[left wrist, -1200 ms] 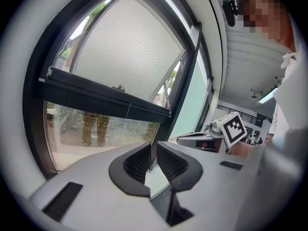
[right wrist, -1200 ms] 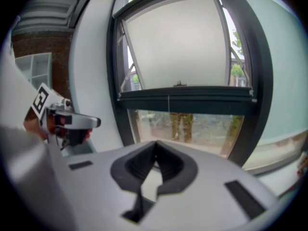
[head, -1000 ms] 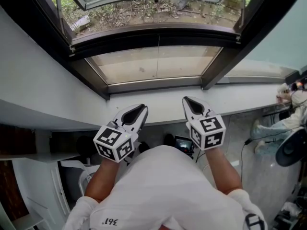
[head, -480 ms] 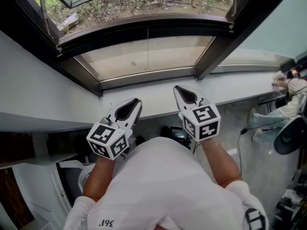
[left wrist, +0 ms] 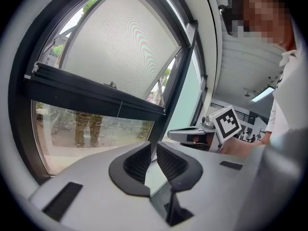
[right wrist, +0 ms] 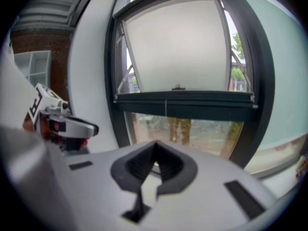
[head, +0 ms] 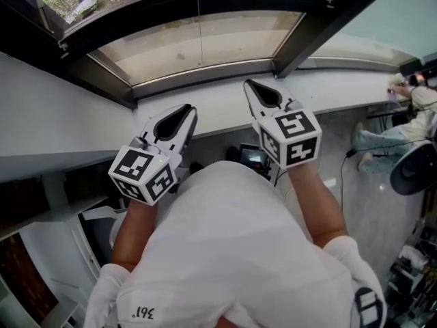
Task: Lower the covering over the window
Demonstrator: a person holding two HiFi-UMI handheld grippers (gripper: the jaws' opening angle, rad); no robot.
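White sill [head: 218, 104] under the dark-framed window [head: 198, 43], grippers over its near edge: right gripper [head: 248, 83] clenched empty, left gripper [head: 187, 109] seemingly parted a sliver, empty.

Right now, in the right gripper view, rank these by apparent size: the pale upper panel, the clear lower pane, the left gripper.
1. pale upper panel
2. clear lower pane
3. left gripper, smallest despite being nearer the camera
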